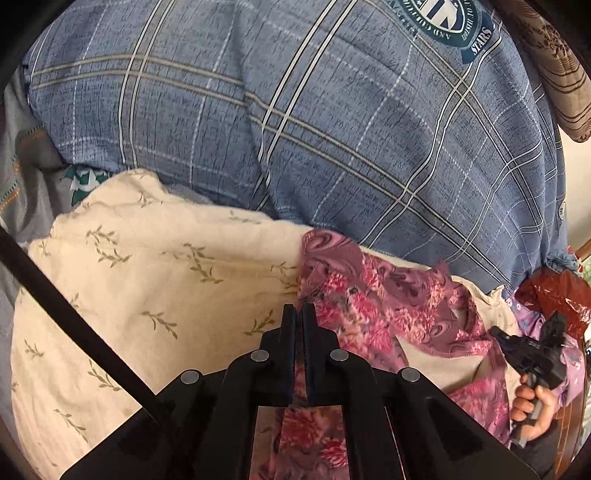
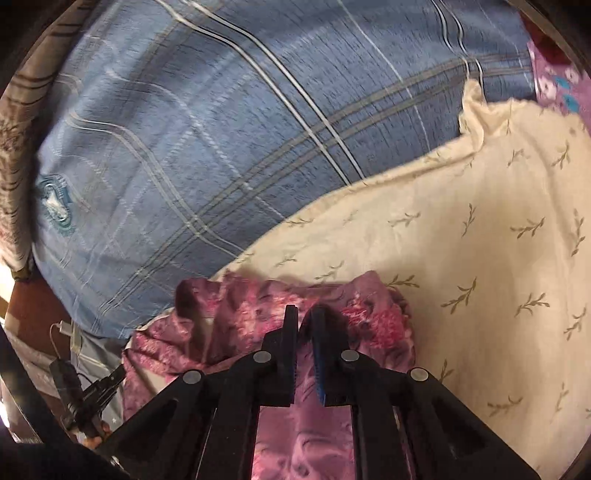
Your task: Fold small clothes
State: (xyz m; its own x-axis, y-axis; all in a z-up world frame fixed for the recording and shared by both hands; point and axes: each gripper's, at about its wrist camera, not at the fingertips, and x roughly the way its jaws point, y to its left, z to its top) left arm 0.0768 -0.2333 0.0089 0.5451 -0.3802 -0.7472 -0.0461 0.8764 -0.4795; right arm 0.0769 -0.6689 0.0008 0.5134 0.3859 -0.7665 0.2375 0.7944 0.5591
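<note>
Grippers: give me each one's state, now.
Left gripper: shut on the pink floral garment.
Right gripper: shut on the same garment.

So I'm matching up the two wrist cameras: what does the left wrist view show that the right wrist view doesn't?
Left wrist only: a round "STARS" crest on the blue plaid quilt, a red plastic bag, and the right gripper.

Right wrist only: a white cable at lower left.

Both: the pink floral garment, the cream leaf-print sheet, and the left gripper.
</note>
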